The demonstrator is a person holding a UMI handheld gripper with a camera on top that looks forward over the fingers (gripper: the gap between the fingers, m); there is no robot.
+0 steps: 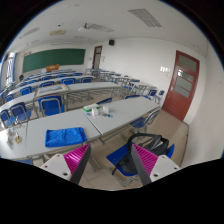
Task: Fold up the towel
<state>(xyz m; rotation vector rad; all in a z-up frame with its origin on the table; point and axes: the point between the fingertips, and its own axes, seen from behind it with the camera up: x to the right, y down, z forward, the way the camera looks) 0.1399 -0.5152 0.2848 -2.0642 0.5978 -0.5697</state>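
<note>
A blue towel [64,136] lies folded on the grey desk [50,122] ahead and to the left, just beyond my left finger. My gripper [110,160] is open and empty, held above the floor in the aisle beside that desk. Its two magenta pads [76,158] stand wide apart, with nothing between them but the floor and part of a blue chair [128,157] below the right finger.
This is a classroom with rows of grey desks and blue chairs [60,90]. A green chalkboard [55,58] is on the far wall. A brown door [183,86] is at the right. Small objects [92,109] sit further along the desk. The aisle runs ahead between the desks.
</note>
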